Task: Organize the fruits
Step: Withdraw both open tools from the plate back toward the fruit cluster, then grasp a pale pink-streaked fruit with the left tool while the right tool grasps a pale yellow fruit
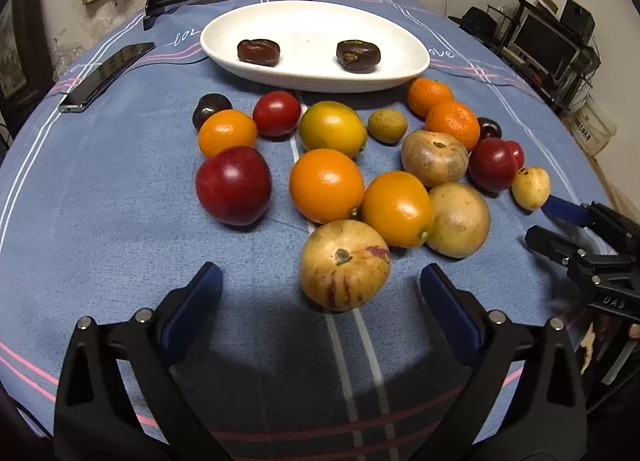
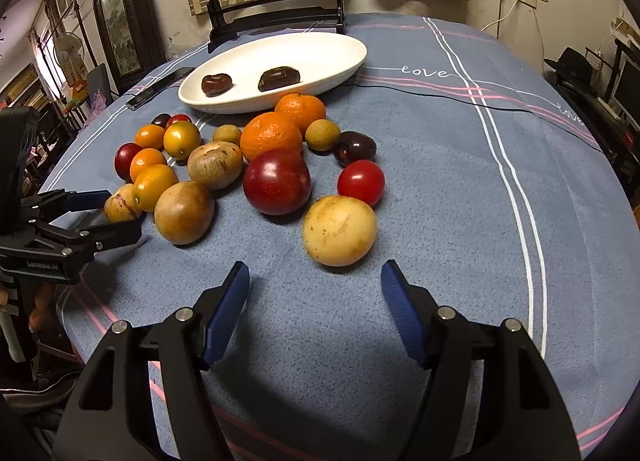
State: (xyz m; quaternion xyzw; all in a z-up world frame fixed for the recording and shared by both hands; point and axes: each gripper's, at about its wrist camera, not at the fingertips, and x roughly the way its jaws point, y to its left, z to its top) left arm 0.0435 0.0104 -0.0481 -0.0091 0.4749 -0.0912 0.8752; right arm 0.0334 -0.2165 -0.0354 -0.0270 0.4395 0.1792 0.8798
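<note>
- Phone (image 1: 106,75): far left on the table (image 1: 100,221), screen dark, well apart from the fruit.
- Left tongs (image 1: 320,281): spread wide, holding nothing, low over the blue cloth; a tan purple-streaked fruit (image 1: 344,265) lies just beyond and between the pads.
- Loose fruit, left half of the heap: large red plum (image 1: 233,185), small orange citrus (image 1: 227,132), dark cherry (image 1: 211,109), red tomato (image 1: 277,113), yellow-green citrus (image 1: 333,129), two more orange citrus (image 1: 326,185) and (image 1: 397,209) touching each other.
- White oval dish (image 1: 316,79): far centre, carrying two dark brown fruits (image 1: 258,52), apart from each other.
- Loose fruit, right half: two mandarins (image 2: 271,135) near the dish, a second red plum (image 2: 277,181), another red tomato (image 2: 361,182).
- Right tongs (image 2: 316,281): spread wide, holding nothing; a pale yellow round fruit (image 2: 339,229) lies just beyond the pads.
</note>
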